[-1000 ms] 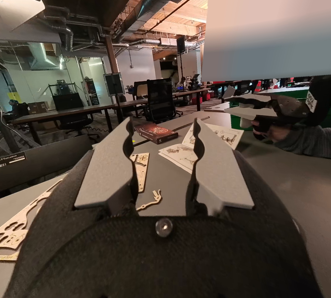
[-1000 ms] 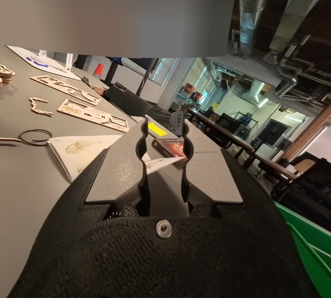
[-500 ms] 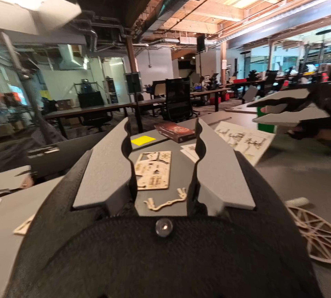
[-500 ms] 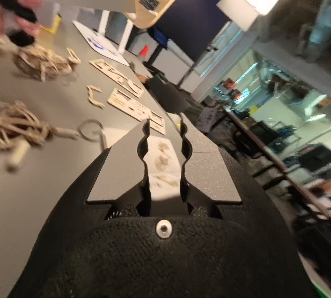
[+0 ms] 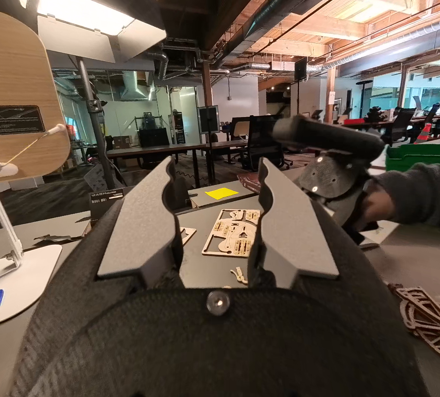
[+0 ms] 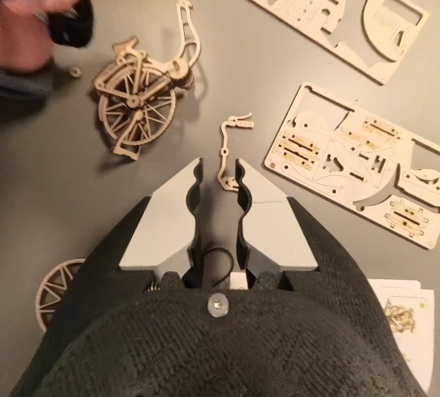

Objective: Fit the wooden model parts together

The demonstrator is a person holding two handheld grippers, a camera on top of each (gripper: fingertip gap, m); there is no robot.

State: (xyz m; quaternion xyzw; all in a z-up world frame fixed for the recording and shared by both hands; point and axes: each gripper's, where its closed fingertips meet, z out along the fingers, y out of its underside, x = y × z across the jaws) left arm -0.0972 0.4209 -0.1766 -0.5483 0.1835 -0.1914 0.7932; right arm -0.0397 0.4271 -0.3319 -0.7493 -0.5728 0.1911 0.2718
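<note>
Jaws of both grippers spread, empty, over a grey table (image 6: 59, 183) in an open-plan office.

Ahead of my right claw (image 6: 219, 164) lay pale, matt laser-cut wood — a thin handlebar piece (image 6: 229, 147) at its tips, a part sheet (image 6: 352, 166) to the right, all on a smooth grey table (image 6: 59, 183); my fingers (image 6: 166, 223) looked grainy grey plastic.

Bare grey table (image 6: 59, 195) lies left of the slim curved wooden handlebar piece (image 6: 225, 147) — pale laser-cut plywood sheet (image 6: 345, 166) crowds its right.
</note>
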